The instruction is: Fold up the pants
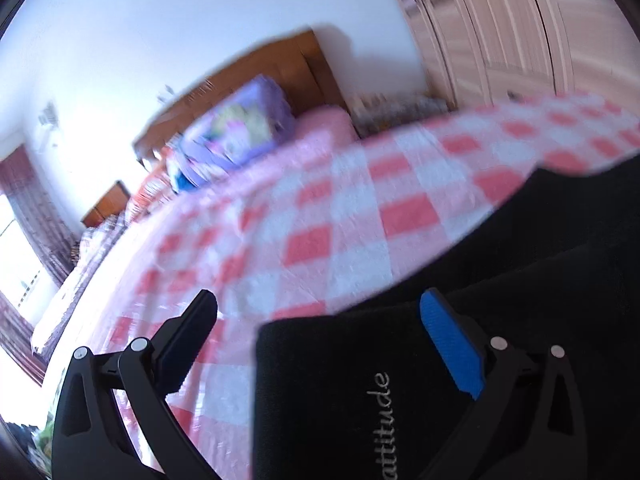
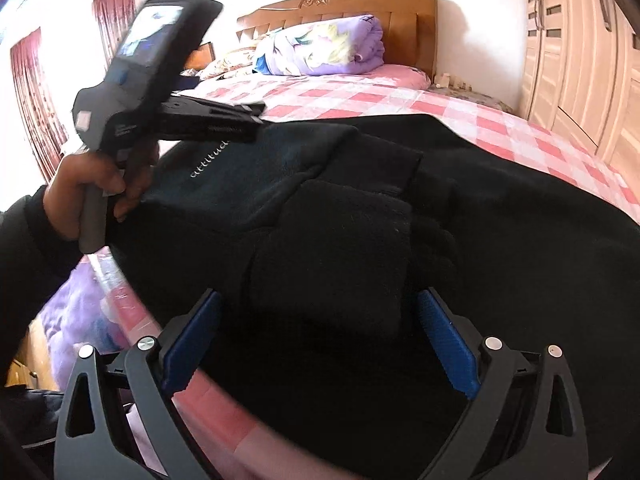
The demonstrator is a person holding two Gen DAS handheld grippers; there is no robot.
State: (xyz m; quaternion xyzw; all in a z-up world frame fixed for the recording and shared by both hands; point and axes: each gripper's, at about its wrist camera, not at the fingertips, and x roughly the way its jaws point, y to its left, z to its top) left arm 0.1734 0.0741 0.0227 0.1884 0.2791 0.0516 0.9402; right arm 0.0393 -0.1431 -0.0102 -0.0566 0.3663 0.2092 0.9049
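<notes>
Black pants (image 2: 360, 216) lie bunched on the pink checked bedspread (image 2: 360, 100), with grey "attitude" lettering (image 2: 208, 160) near the left. In the left wrist view the pants (image 1: 500, 300) fill the lower right, a cuff with the lettering (image 1: 382, 420) between the jaws. My left gripper (image 1: 320, 320) is open over that cuff; it also shows in the right wrist view (image 2: 256, 114), held by a hand above the pants' left edge. My right gripper (image 2: 318, 312) is open, its fingers astride a folded hump of the pants near the bed's front edge.
A rolled purple quilt (image 2: 324, 46) lies by the wooden headboard (image 2: 404, 20) at the far end. A light wooden wardrobe (image 2: 580, 48) stands at the right. Red curtains (image 2: 32, 92) hang at the left. A purple blanket (image 2: 76, 308) hangs below the bed edge.
</notes>
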